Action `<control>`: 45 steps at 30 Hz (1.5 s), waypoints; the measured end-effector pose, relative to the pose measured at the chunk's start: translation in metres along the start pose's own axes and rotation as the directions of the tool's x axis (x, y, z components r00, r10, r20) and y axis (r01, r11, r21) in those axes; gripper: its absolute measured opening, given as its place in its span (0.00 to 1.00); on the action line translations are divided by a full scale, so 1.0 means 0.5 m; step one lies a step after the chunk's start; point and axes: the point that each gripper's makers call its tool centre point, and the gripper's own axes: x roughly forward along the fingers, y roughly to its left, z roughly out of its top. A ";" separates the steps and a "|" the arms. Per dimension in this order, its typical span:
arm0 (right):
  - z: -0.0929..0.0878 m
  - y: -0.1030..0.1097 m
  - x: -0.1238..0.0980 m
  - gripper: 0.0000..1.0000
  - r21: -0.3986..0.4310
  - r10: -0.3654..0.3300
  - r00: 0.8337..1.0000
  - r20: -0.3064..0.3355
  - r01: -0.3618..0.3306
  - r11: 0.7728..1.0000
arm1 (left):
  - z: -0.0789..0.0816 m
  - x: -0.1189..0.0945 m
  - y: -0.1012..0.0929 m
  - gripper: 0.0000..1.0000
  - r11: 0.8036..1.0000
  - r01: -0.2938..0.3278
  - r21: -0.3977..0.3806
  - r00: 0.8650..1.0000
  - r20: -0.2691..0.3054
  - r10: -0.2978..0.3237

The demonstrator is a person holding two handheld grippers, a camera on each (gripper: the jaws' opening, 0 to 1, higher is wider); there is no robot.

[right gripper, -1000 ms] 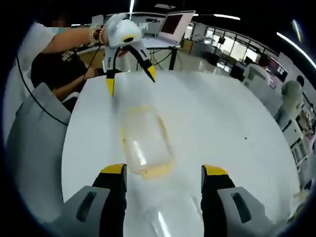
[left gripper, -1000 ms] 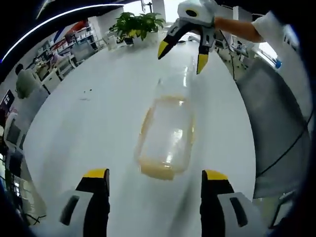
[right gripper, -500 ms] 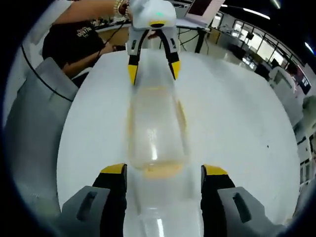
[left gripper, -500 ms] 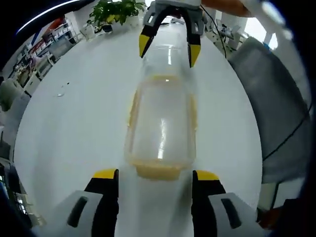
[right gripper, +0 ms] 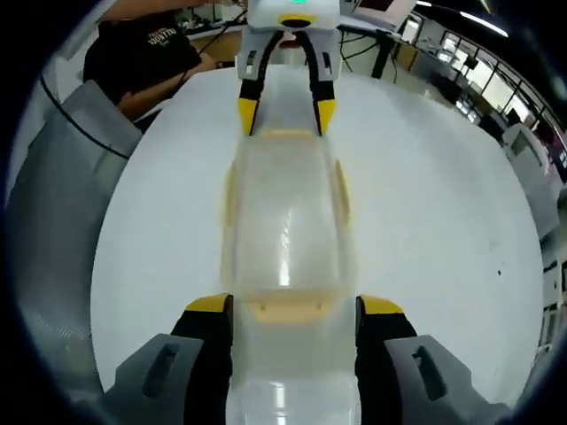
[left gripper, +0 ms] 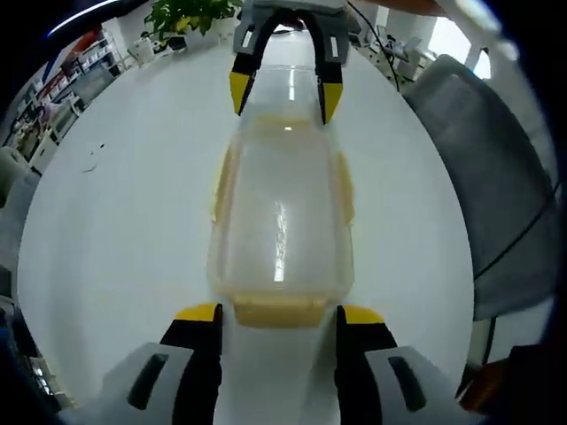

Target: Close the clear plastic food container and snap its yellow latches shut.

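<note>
Clear rectangular plastic food container with yellow latches (left gripper: pixel 282 228): lies flat on the round white table (left gripper: pixel 115 230), long axis running straight between the two grippers, one short end at each. Left gripper (left gripper: pixel 276 315) and right gripper (right gripper: pixel 295 305) face each other, jaws apart, straddling opposite end latches, equally near; neither clamped. Surroundings: grey chair (left gripper: pixel 478 177), potted green plant (left gripper: pixel 182 15), open office.

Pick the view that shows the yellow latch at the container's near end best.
Left gripper view: the yellow latch sits sharp between the open left gripper. In the right gripper view, the end latch there looks paler, blurred through clear plastic.
</note>
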 end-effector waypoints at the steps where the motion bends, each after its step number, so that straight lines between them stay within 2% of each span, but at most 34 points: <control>1: -0.001 0.001 0.003 0.52 -0.003 0.004 1.000 -0.004 -0.004 1.000 | 0.000 0.001 0.000 0.44 1.000 0.001 0.000 1.000 -0.002 -0.001; 3: 0.000 0.005 0.006 0.52 0.001 0.025 1.000 -0.005 -0.025 1.000 | 0.005 0.004 -0.004 0.42 1.000 0.016 -0.009 1.000 0.010 -0.016; 7: 0.000 0.003 0.006 0.51 0.006 0.038 0.999 -0.008 -0.038 0.999 | -0.002 0.012 -0.001 0.39 1.000 0.017 0.004 1.000 -0.002 -0.017; 16: -0.012 0.008 0.006 0.39 -0.014 0.054 0.996 -0.064 -0.055 0.998 | -0.002 0.014 -0.001 0.39 1.000 0.014 0.004 1.000 -0.001 -0.014; 22: -0.020 0.009 0.019 0.38 -0.013 0.049 0.994 -0.098 -0.051 0.999 | 0.000 0.013 -0.003 0.36 1.000 0.011 0.003 1.000 -0.002 -0.011; 32: -0.021 0.007 0.018 0.38 -0.015 0.066 0.992 -0.107 -0.068 0.998 | 0.001 0.009 -0.004 0.34 1.000 0.009 0.001 1.000 -0.015 -0.009; 33: -0.021 0.007 0.018 0.38 -0.035 0.071 0.992 -0.109 -0.075 0.997 | 0.000 0.009 -0.004 0.34 1.000 0.010 0.001 1.000 -0.014 -0.010; 41: -0.022 0.002 0.018 0.36 -0.022 0.074 0.988 -0.133 -0.077 0.997 | 0.000 0.007 -0.003 0.33 1.000 0.008 -0.015 1.000 -0.015 -0.008; 45: -0.022 0.003 0.018 0.36 -0.017 0.074 0.990 -0.123 -0.077 0.997 | -0.002 0.004 -0.001 0.32 1.000 0.011 -0.029 1.000 0.011 -0.011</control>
